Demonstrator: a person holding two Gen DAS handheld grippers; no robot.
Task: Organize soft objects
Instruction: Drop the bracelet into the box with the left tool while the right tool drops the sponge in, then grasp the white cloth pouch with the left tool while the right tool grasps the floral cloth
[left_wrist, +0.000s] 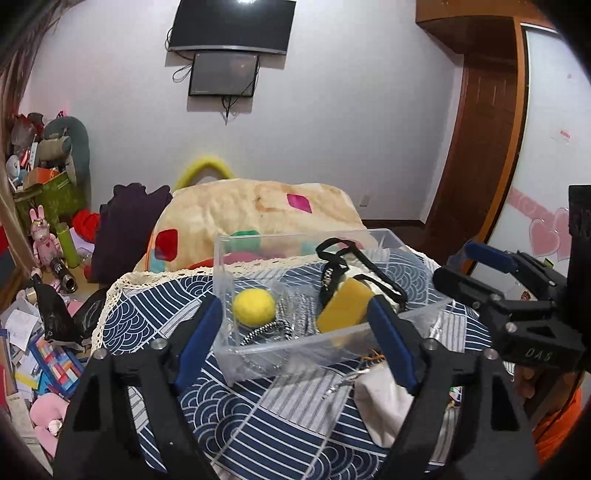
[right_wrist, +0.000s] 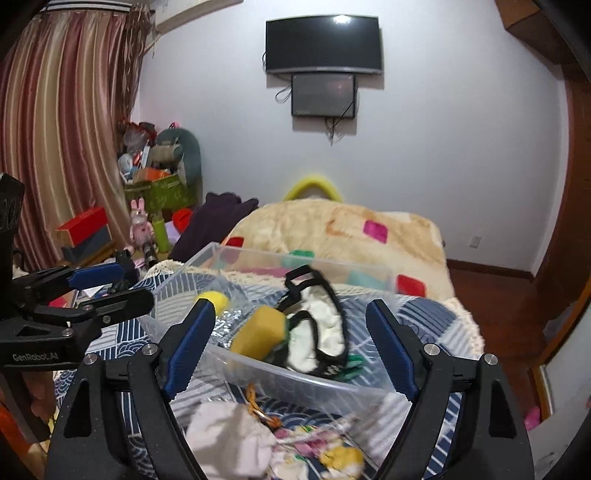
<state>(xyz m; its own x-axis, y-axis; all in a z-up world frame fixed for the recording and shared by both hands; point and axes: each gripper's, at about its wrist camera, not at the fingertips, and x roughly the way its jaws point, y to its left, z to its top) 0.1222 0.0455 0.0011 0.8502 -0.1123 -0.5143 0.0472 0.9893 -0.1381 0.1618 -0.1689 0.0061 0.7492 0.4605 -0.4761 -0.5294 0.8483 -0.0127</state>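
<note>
A clear plastic bin (left_wrist: 332, 343) sits on a blue wave-patterned cloth (left_wrist: 236, 424) spread over the bed, already holding several soft items. Inside the bin, a yellow ball (left_wrist: 254, 307) lies toward its left side, a yellow sponge (left_wrist: 343, 308) rests at its middle, and a white pouch with black straps (right_wrist: 325, 328) is heaped against the sponge on the bin's right side. Between ball and sponge, crinkled silver material (left_wrist: 295, 314) lines the bin's floor.

Just in front of the bin, outside its near wall, a white cloth (right_wrist: 229, 443) lies crumpled on the wave-patterned cloth beside a small orange ring (right_wrist: 258, 410) and a flowered fabric piece (right_wrist: 332, 454).

The left gripper (left_wrist: 295, 339) hovers before the bin's near wall, its blue-padded jaws spread wide and holding nothing. The right gripper (right_wrist: 291, 350) hangs above the bin's near edge, jaws likewise parted and empty.

Behind the bin, a cream blanket with coloured patches (left_wrist: 258, 206) is piled on the bed. Farther back on the wall beyond the bin hangs a dark television (right_wrist: 323, 44) with a smaller screen (right_wrist: 323, 95) under it.
</note>
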